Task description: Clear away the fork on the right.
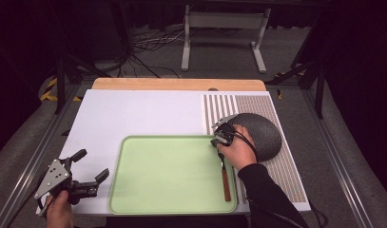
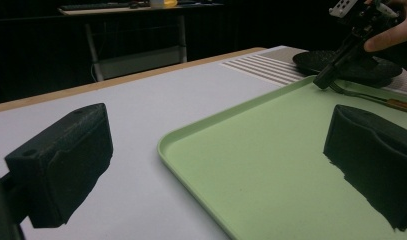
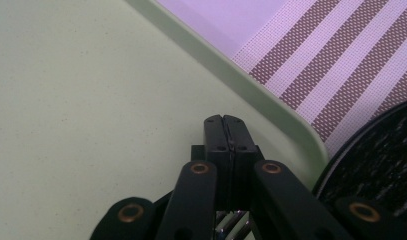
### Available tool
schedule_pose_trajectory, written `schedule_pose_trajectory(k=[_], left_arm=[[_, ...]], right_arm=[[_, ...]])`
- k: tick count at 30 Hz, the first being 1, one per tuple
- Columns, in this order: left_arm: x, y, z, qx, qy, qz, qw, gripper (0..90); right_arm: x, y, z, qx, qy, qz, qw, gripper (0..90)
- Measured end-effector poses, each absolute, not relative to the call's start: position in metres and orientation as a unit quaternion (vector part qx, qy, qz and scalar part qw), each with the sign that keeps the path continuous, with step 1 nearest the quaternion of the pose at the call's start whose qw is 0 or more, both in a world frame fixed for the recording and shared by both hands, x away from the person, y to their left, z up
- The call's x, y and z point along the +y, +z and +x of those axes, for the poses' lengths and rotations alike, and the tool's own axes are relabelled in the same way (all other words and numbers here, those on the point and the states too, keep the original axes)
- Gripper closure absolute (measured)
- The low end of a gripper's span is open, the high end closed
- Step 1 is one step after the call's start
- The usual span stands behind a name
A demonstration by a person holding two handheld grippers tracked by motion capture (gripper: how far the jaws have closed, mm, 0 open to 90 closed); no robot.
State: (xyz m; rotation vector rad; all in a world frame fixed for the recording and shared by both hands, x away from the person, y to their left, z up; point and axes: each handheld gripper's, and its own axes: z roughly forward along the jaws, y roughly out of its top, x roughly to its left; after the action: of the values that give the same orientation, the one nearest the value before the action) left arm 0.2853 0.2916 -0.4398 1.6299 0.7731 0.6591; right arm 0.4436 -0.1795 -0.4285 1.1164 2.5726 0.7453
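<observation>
A light green tray [image 1: 116, 180] lies on the white table top in front of me. Along its right side lies a metal utensil with a brown wooden handle [image 1: 226, 185], head pointing away. My right gripper [image 1: 215, 142] points down at the tray's far right corner, just past the utensil's head, with its jaws shut flat together [image 3: 224, 119] and nothing showing between the tips. A bit of bright metal [image 3: 231, 227] shows under the jaws' base. My left gripper [image 1: 93, 164] rests at the table's near left corner, open and empty [image 2: 216, 135], facing the tray [image 2: 163, 142].
A dark round plate [image 1: 262, 133] sits upside down on a brown-and-white striped placemat [image 1: 286, 171] right of the tray, close behind my right hand. White table surface [image 1: 134, 114] stretches left of and beyond the tray. A wooden edge [image 1: 177, 84] runs along the far side.
</observation>
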Motion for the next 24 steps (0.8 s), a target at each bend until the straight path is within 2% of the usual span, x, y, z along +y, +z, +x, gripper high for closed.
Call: schedule_pose_trajectory(k=[5, 7, 10, 12, 16, 24], left_arm=[[0.292, -0.44, 0.285, 0.33, 0.281, 0.695, 0.573, 0.0], [0.292, -0.44, 0.285, 0.33, 0.281, 0.696, 0.573, 0.0], [0.292, -0.44, 0.285, 0.33, 0.281, 0.695, 0.573, 0.0], [0.291, -0.44, 0.285, 0.33, 0.28, 0.695, 0.574, 0.0], [0.291, -0.44, 0.285, 0.33, 0.28, 0.696, 0.573, 0.0], [0.291, -0.44, 0.285, 0.331, 0.281, 0.695, 0.573, 0.0]], right_arm=[[-0.18, -0.426, 0.442, 0.878, 0.264, 0.38, 0.125, 89.9], [-0.181, -0.421, 0.44, 0.875, 0.276, 0.38, 0.117, 84.9], [-0.182, -0.412, 0.436, 0.871, 0.295, 0.373, 0.125, 69.6], [-0.184, -0.405, 0.433, 0.863, 0.314, 0.374, 0.131, 51.3], [-0.186, -0.394, 0.425, 0.856, 0.343, 0.357, 0.15, 28.3], [-0.198, -0.374, 0.407, 0.846, 0.399, 0.313, 0.163, 18.8]])
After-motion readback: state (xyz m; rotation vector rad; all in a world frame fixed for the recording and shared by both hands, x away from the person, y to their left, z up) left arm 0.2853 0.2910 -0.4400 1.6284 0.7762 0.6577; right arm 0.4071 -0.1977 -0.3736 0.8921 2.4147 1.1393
